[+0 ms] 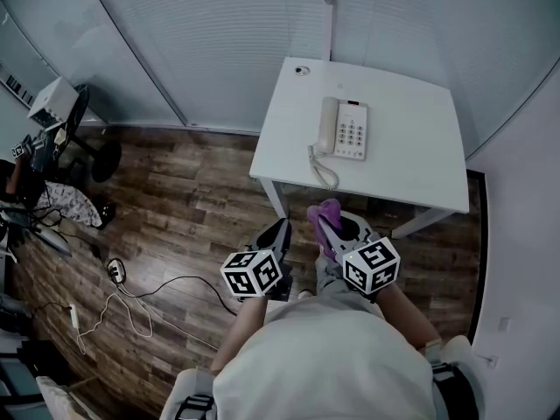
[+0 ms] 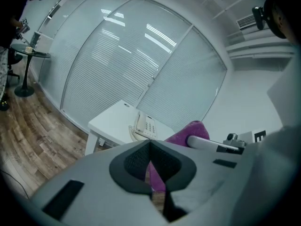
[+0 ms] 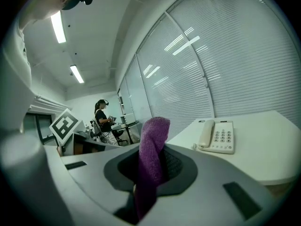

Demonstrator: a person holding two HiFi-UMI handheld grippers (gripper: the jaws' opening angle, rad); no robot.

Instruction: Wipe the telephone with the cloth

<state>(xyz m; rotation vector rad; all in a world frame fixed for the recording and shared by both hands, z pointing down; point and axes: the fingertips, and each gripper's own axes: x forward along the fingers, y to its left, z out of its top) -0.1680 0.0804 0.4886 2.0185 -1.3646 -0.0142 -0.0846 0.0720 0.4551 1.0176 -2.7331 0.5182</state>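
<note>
Floor, far left: office chair (image 1: 77, 128) beside a small round stand. A white cable (image 1: 131, 309) lies loose on the wood floor (image 1: 175, 199), nearer in.

Left gripper (image 1: 278, 231) (image 2: 150, 144): held out in front of the person, short of the table's near edge. Jaws fully together, nothing between them. The purple seen past them in the left gripper view is cloth held by the other gripper.

Right gripper (image 1: 339, 231) (image 3: 151, 166): just right of the left one, at about the same reach. Jaws closed on the cloth (image 1: 325, 219) (image 2: 187, 133) (image 3: 153, 142). The cloth is purple and knitted, pinched at its middle. One end stands up above the pads and the rest hangs below. Cloth is clear of the table, not touching the phone.

Table (image 1: 407, 147) (image 2: 110, 122) (image 3: 270, 147): white, against the blinds (image 1: 227, 33), far side of both grippers.

Phone (image 1: 345, 128) (image 2: 145, 125) (image 3: 217, 135): white, flat on the table near its middle. Handset in its cradle on the left, keypad on the right. Coiled cord (image 1: 322, 169) trails toward the near edge.

Right gripper view also shows a second person (image 3: 101, 118) seated at a desk, well off behind.
</note>
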